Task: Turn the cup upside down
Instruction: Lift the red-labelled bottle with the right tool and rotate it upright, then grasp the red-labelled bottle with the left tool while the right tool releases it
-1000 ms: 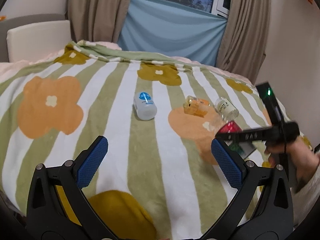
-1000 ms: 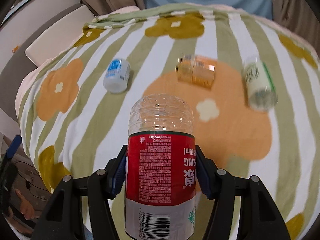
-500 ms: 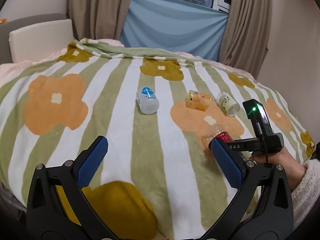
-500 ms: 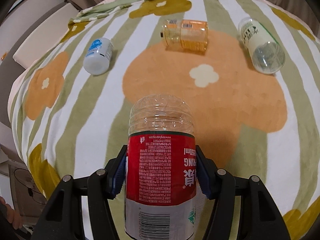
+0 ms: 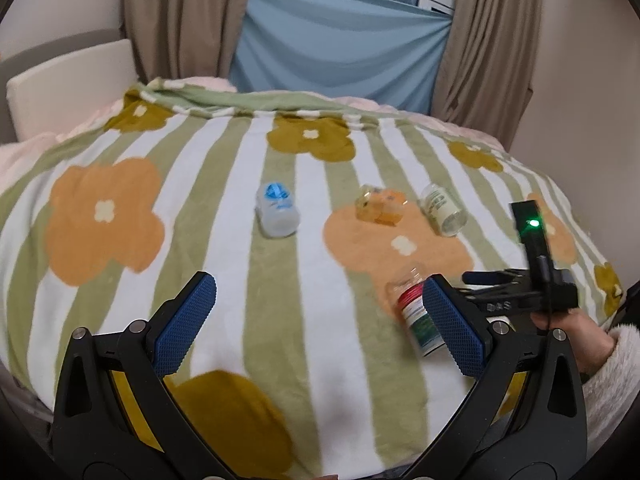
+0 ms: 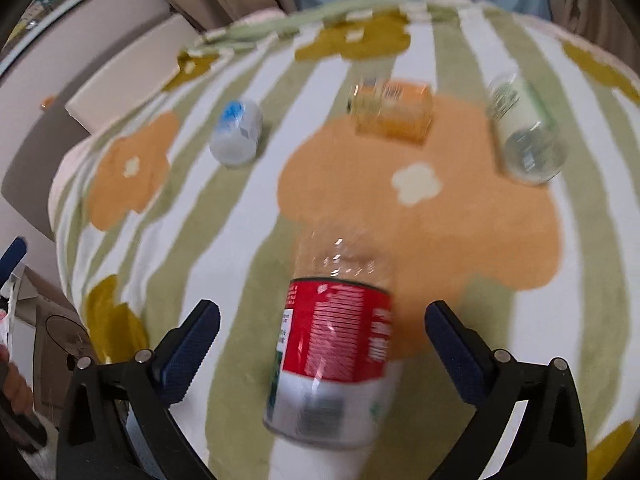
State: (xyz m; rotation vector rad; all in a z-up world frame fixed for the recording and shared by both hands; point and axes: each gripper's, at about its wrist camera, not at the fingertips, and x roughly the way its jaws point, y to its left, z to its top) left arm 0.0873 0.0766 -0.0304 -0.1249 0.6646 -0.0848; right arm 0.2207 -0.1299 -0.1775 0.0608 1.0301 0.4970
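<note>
A clear plastic cup with a red label [image 6: 336, 344] stands between the spread jaws of my right gripper [image 6: 322, 340], touching neither finger; it is blurred and leans slightly. In the left wrist view the same cup [image 5: 416, 312] sits tilted on the blanket beside the right gripper [image 5: 500, 292], partly hidden by my left gripper's right finger. My left gripper [image 5: 320, 320] is open and empty, hovering over the near blanket.
A flowered, striped blanket [image 5: 224, 240] covers the bed. A white-and-blue cup [image 5: 277, 211], an orange cup [image 5: 380, 210] and a green-labelled clear cup [image 5: 442, 209] lie on their sides farther back. Curtains [image 5: 180, 20] and a wall stand behind.
My right gripper has opened and let go of the red-labelled cup, which now sits free between the jaws. The left gripper stayed open and hardly moved.
</note>
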